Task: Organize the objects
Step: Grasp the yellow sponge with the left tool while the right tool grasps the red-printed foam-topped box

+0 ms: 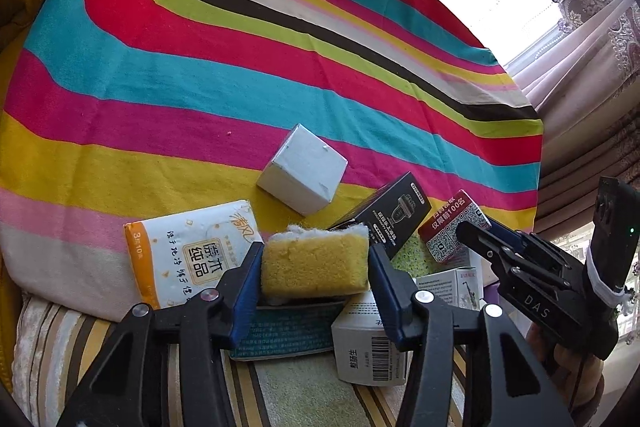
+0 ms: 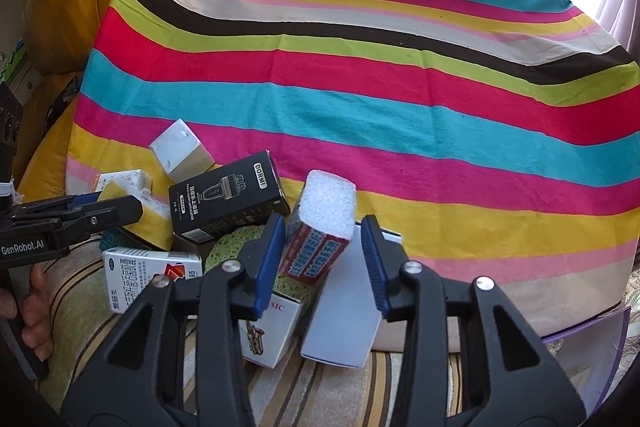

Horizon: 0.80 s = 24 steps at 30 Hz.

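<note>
Left wrist view is showing the left gripper point(image 1: 315, 269) pinching a yellow sponge point(image 1: 316, 263) at the near edge of the striped cloth point(image 1: 240, 75), just beside a tissue pack point(image 1: 192, 251). Right gripper point(image 2: 324, 259) is hanging spread around a red box point(image 2: 324, 231), its right pad sitting clear, near the black box point(image 2: 228, 199).

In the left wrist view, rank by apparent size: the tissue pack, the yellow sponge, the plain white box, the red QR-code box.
1. tissue pack
2. yellow sponge, held in the left gripper; it is nearest the camera, so its rank is unsure
3. plain white box, close to the sponge in apparent size
4. red QR-code box, partly hidden by the right gripper
</note>
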Motion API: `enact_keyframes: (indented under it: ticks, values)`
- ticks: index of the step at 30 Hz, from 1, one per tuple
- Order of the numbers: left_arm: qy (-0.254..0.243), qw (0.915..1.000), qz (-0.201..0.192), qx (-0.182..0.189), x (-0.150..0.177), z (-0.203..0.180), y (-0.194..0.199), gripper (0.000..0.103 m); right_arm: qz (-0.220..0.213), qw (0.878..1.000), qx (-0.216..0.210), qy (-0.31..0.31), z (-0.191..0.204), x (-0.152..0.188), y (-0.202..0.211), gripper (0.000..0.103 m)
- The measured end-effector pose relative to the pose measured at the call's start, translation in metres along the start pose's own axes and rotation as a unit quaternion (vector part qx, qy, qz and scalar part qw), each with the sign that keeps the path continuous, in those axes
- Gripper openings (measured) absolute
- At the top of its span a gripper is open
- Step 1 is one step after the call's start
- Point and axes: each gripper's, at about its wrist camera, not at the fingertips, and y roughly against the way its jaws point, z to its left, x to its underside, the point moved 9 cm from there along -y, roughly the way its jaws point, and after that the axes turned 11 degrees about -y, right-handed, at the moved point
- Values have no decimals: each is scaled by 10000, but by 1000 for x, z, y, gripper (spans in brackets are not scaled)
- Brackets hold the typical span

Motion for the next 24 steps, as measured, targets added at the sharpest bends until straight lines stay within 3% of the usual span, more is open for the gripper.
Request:
enact_keyframes:
  ticks: [13, 24]
  values:
    - [62, 9977, -676, -46, -7, 1, 29, 50, -591, 9981, -122, -134, 1, -3, 33, 36]
    - [-158, 9943, -1051, 13, -9, -28, 54, 50, -922, 9949, -62, -412, -15, 5, 69, 36]
